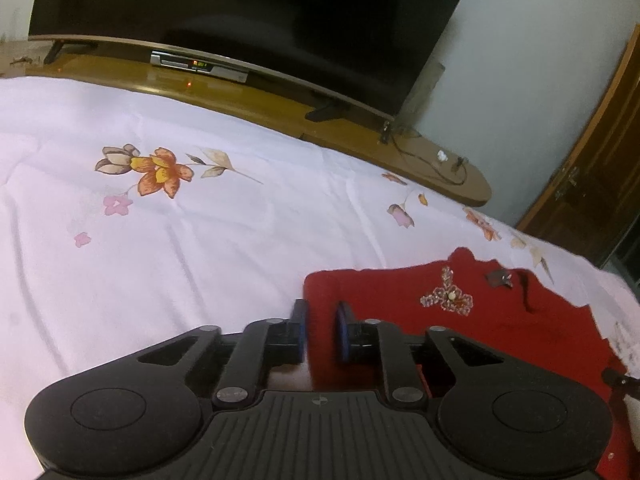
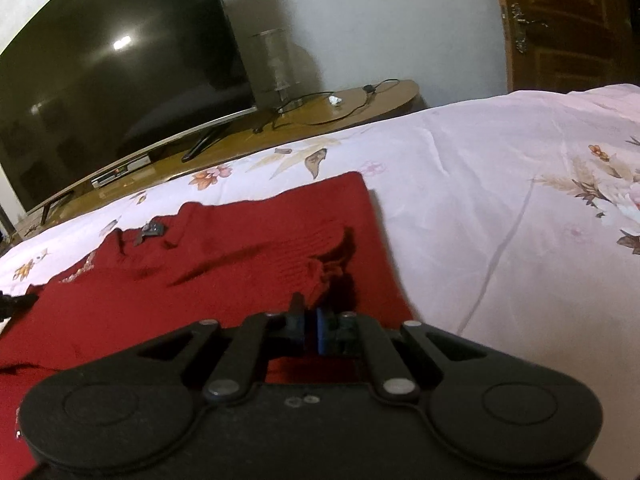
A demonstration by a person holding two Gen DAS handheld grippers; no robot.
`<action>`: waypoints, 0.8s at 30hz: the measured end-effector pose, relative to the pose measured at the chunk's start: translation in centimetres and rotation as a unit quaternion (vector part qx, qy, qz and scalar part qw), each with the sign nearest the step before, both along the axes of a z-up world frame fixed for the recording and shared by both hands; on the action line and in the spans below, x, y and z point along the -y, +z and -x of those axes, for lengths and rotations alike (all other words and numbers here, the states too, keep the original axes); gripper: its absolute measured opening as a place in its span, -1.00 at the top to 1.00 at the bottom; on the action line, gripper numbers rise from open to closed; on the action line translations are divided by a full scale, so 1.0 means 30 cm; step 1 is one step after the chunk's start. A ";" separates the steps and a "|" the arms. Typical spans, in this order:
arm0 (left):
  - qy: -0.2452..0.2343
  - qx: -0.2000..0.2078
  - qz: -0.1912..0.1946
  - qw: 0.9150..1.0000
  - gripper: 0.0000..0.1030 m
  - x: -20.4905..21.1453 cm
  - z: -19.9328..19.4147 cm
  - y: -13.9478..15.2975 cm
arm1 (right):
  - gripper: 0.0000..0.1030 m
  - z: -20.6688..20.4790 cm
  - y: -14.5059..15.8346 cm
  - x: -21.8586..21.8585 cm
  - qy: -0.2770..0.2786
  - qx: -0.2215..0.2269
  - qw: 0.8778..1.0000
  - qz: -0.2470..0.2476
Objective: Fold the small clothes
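A small red knitted garment (image 1: 400, 320) lies spread on a white flowered bedsheet (image 1: 180, 240); a beaded ornament (image 1: 447, 298) sits on its front. My left gripper (image 1: 321, 320) is at the garment's left edge, red cloth filling the narrow gap between its blue pads. In the right wrist view the same garment (image 2: 240, 248) is wrinkled, and a fold of it rises in a bunch just ahead of my right gripper (image 2: 310, 320). That gripper's pads are almost together, pinching the cloth. The bedsheet (image 2: 500, 200) runs on to the right.
Beyond the bed stands a large dark television (image 1: 240, 8) on a low wooden stand (image 1: 280, 108) with a set-top box (image 1: 200, 65) and cables. A brown wooden door (image 2: 568, 20) is at the far right. A clear cylinder (image 2: 276, 64) stands beside the screen.
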State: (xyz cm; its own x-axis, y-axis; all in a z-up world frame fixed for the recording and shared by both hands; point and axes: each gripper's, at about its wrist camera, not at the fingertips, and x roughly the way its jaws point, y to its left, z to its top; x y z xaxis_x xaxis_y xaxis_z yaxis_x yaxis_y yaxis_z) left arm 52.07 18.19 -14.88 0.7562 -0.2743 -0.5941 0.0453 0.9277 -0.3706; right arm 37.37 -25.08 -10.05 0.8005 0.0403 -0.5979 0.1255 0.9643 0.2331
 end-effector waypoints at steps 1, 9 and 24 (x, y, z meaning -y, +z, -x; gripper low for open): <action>0.007 0.002 -0.003 1.000 0.43 -0.008 0.009 0.009 | 0.66 0.005 0.009 0.011 -0.007 0.003 1.000 -0.005; -0.057 0.097 -0.130 0.985 0.15 0.207 0.091 0.142 | 0.55 -0.051 0.106 -0.044 0.040 0.055 0.997 0.044; -0.059 0.055 -0.170 0.982 -0.11 0.253 0.024 0.027 | 0.60 -0.152 -0.005 -0.136 0.107 0.006 0.982 0.155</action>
State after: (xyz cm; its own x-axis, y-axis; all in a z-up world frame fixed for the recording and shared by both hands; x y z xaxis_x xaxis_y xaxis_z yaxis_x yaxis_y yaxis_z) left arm 51.35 10.62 -14.08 0.7955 -0.1643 -0.5832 0.1825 0.9828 -0.0280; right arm 41.92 -20.99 -10.19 0.8003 0.0253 -0.5990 -0.0884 0.9932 -0.0761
